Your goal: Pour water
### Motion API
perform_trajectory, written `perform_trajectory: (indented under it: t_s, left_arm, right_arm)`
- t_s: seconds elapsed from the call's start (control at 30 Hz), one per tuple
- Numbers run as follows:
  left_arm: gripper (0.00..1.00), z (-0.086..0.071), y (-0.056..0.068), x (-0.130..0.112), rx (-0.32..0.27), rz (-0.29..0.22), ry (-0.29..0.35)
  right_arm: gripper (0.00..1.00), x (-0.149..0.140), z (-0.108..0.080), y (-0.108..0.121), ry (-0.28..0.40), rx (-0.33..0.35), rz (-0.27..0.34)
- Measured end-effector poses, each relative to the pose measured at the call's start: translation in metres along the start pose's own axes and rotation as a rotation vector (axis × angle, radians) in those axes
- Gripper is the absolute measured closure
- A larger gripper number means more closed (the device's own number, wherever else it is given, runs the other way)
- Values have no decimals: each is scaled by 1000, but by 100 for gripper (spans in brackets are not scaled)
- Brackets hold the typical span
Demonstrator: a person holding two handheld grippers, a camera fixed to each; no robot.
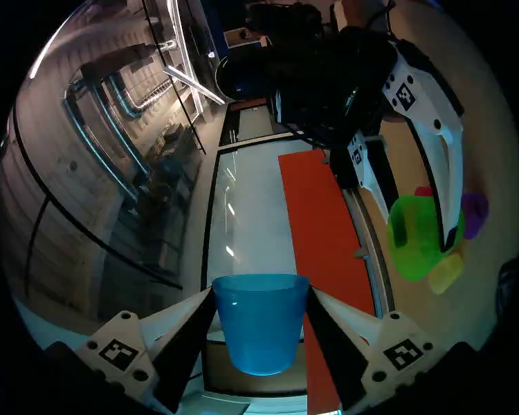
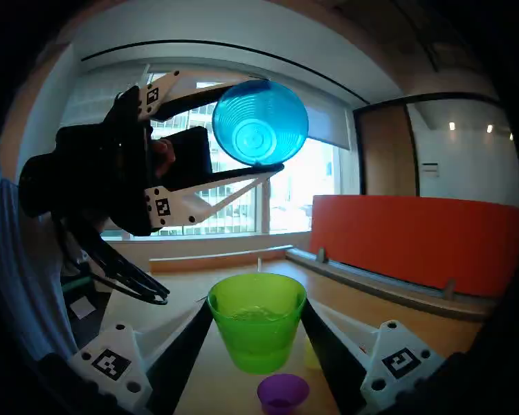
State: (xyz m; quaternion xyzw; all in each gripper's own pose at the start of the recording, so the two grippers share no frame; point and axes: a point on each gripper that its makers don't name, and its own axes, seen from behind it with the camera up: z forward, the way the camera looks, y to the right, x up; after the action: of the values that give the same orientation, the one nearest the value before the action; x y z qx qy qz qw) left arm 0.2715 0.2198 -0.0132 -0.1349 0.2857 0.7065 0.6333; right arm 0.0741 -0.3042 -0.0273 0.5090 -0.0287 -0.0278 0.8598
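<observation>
Two cups in play: left gripper is clamping the blue cup, tipping it sideways high above the green cup. Right gripper is squeezing that one upright, water showing inside. Pouring seems underway; righting the blue cup is coming next.

There were four cups, namely blue cup, green cup, purple cup and yellow cup, plus left tongs and right tongs.

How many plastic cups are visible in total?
4 for certain: the blue cup in the left gripper, the green cup in the right gripper, a purple cup and a yellow cup on the table. A red edge behind the green one may be a fifth.
</observation>
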Motion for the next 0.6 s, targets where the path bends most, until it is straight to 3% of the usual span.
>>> perform_trajectory:
  t_s: [0.27,0.6]
  left_arm:
    - [13,0,-1,-1,-3,-38,0]
    - [13,1,3,-10,-15,-229,-9]
  right_arm:
    - [10,3,-1,-1,5,-2,0]
    - [10,4,-4,1,13,-9,0]
